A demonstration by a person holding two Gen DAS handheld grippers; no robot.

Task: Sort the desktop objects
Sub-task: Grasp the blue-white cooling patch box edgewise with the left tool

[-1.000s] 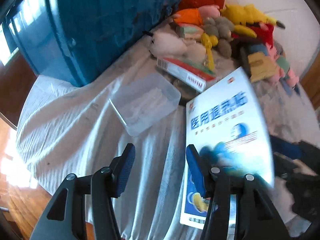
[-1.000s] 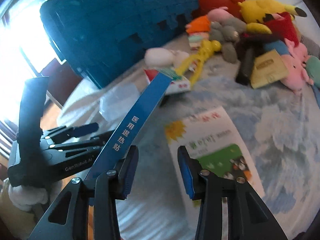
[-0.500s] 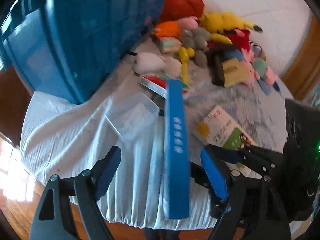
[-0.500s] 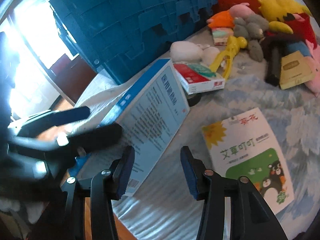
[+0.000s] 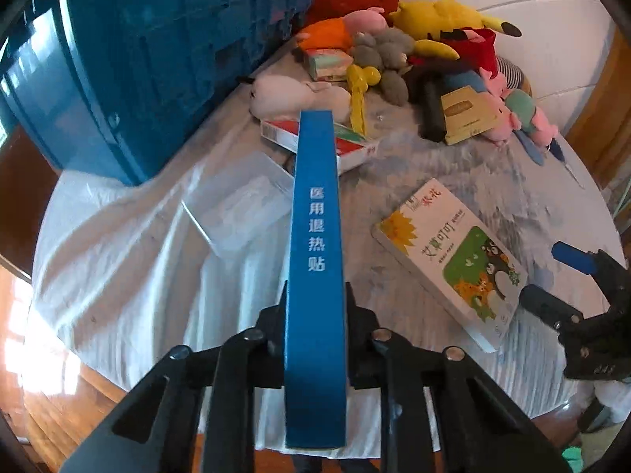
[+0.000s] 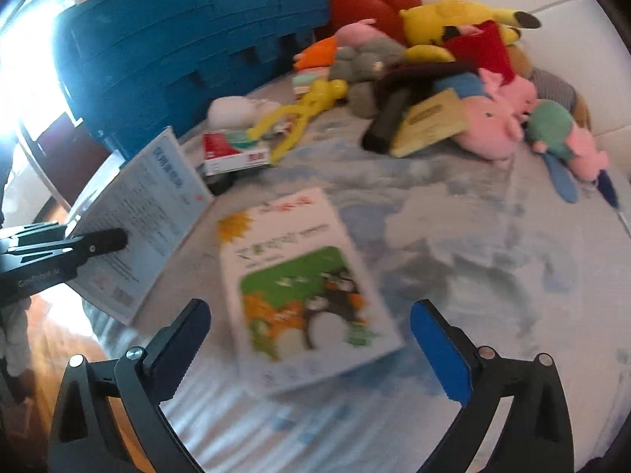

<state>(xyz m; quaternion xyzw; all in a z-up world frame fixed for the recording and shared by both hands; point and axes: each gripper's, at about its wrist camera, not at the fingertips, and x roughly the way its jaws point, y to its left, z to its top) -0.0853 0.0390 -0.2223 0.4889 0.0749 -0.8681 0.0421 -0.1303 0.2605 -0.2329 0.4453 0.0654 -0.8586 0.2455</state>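
You could read 医用退热贴 in white down the blue box's spine [image 5: 315, 236]. The sunflower box [image 5: 449, 256] bore 艾草叮叮; its smaller print stayed illegible.

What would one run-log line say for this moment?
left hand-held gripper: shut on flat blue box | right hand-held gripper: open over green-and-white box

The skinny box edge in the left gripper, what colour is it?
Blue with white writing; the box shows best in the left wrist view.
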